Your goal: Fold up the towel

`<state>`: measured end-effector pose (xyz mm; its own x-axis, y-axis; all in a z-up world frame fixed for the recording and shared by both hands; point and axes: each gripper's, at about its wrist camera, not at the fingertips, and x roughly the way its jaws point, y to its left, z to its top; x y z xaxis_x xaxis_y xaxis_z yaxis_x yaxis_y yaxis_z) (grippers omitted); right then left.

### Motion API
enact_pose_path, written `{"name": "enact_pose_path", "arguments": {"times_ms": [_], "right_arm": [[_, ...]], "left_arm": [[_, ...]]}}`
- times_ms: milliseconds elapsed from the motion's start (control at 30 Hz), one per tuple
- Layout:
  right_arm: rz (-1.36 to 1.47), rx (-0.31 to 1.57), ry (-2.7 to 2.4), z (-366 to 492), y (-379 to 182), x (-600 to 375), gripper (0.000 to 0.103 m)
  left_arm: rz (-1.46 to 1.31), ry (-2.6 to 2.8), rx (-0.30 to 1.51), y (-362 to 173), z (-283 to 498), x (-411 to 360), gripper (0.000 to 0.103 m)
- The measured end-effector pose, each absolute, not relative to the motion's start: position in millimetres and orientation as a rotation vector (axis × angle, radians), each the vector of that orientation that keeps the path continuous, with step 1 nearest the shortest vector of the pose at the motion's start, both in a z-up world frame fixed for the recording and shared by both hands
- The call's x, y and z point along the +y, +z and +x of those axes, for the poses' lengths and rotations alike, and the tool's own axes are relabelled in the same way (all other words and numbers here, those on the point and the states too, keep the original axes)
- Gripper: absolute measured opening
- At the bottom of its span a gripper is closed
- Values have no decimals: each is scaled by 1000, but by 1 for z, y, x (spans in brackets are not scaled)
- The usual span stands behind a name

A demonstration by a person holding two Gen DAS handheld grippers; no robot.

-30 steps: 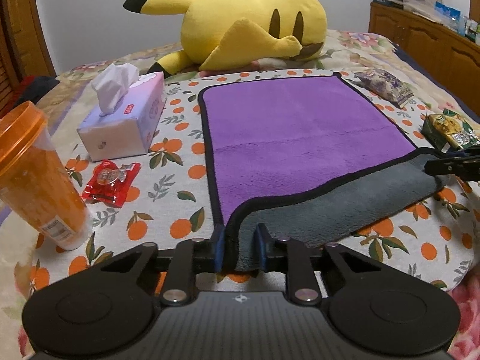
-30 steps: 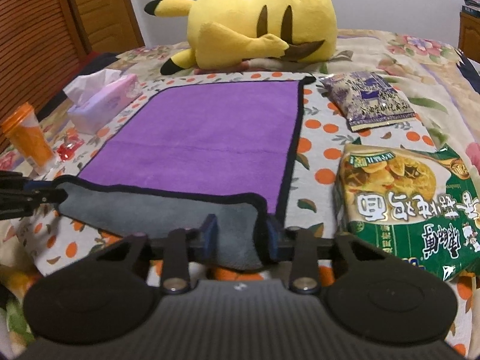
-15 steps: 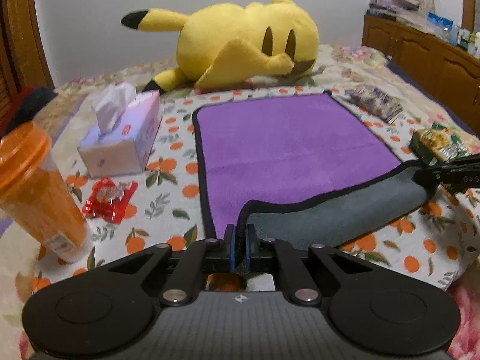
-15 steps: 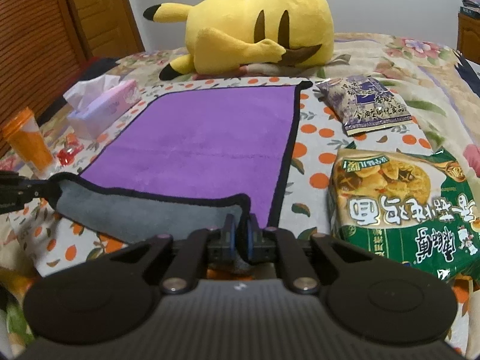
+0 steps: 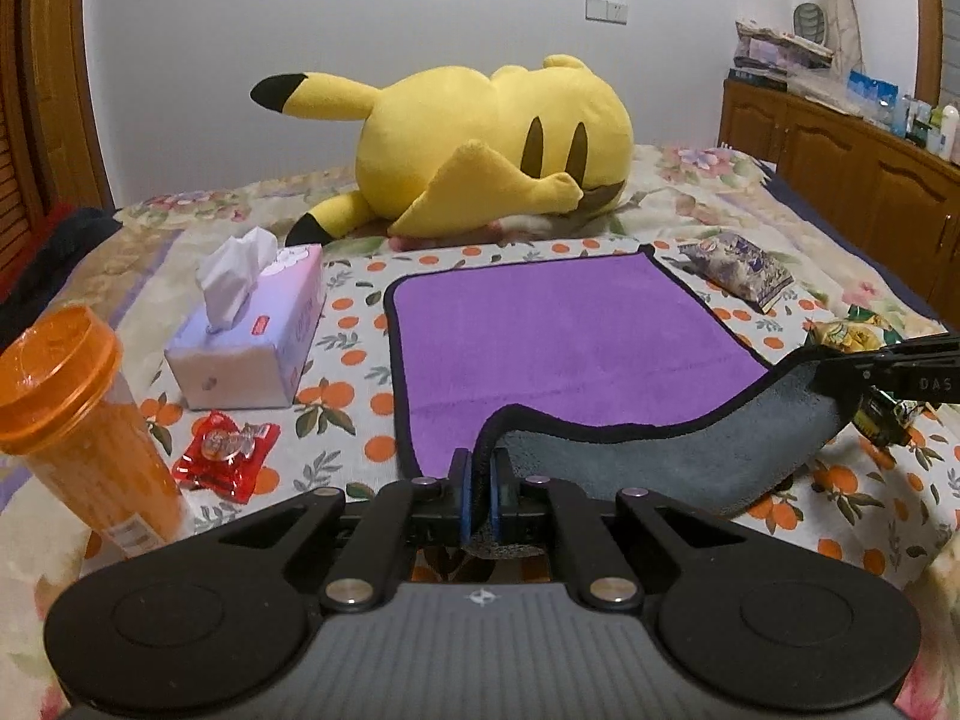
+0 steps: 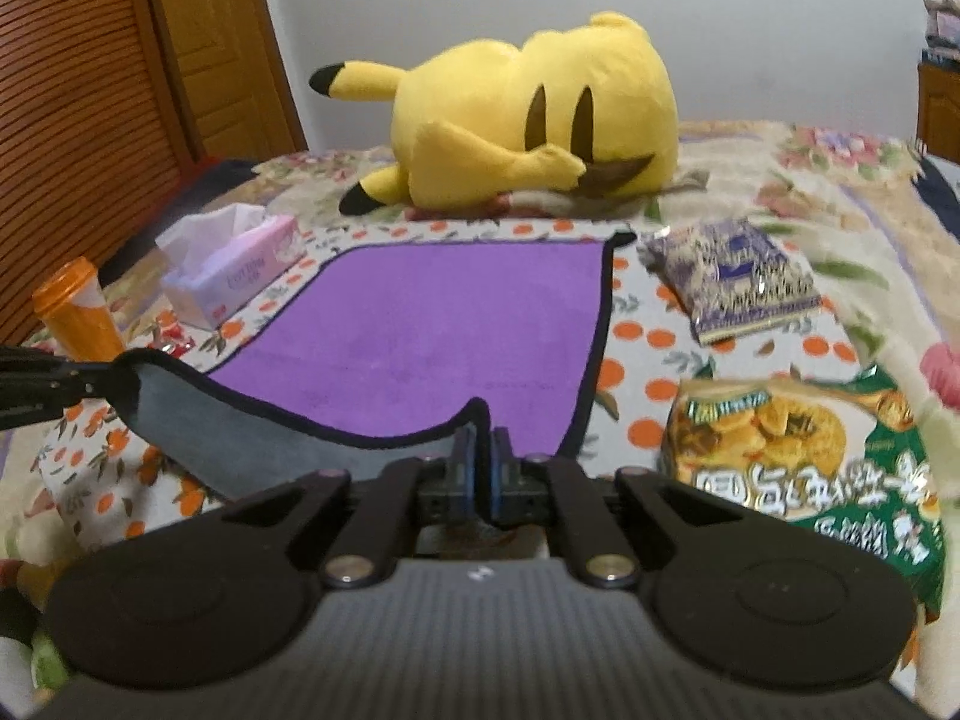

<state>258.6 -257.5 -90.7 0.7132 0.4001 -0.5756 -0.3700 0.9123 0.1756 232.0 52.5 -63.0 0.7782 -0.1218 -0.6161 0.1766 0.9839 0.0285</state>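
Observation:
A purple towel (image 5: 558,336) with a black hem and grey underside lies on the orange-print bedspread; it also shows in the right wrist view (image 6: 432,324). My left gripper (image 5: 480,480) is shut on its near left corner. My right gripper (image 6: 480,459) is shut on its near right corner. Both corners are lifted, so the near edge hangs between them with the grey underside (image 5: 672,456) showing. The right gripper shows at the right edge of the left wrist view (image 5: 840,369); the left gripper shows at the left edge of the right wrist view (image 6: 102,381).
A yellow plush toy (image 5: 480,144) lies beyond the towel. A tissue box (image 5: 252,336), an orange cup (image 5: 84,420) and a red wrapper (image 5: 228,444) sit to the left. A purple snack pack (image 6: 738,282) and a green noodle bag (image 6: 798,444) lie to the right. A wooden cabinet (image 5: 840,180) stands far right.
Both grippers have closed on the towel's near corners and lifted them. The near edge has risen off the bed and moved forward over the purple side.

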Motion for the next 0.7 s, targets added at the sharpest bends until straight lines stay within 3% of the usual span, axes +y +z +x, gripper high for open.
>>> {"name": "enact_pose_path", "arguments": {"times_ms": [700], "right_arm": [[0, 568, 414, 270, -83, -260, 5]], "left_arm": [[49, -172, 614, -50, 257, 58, 6]]}}
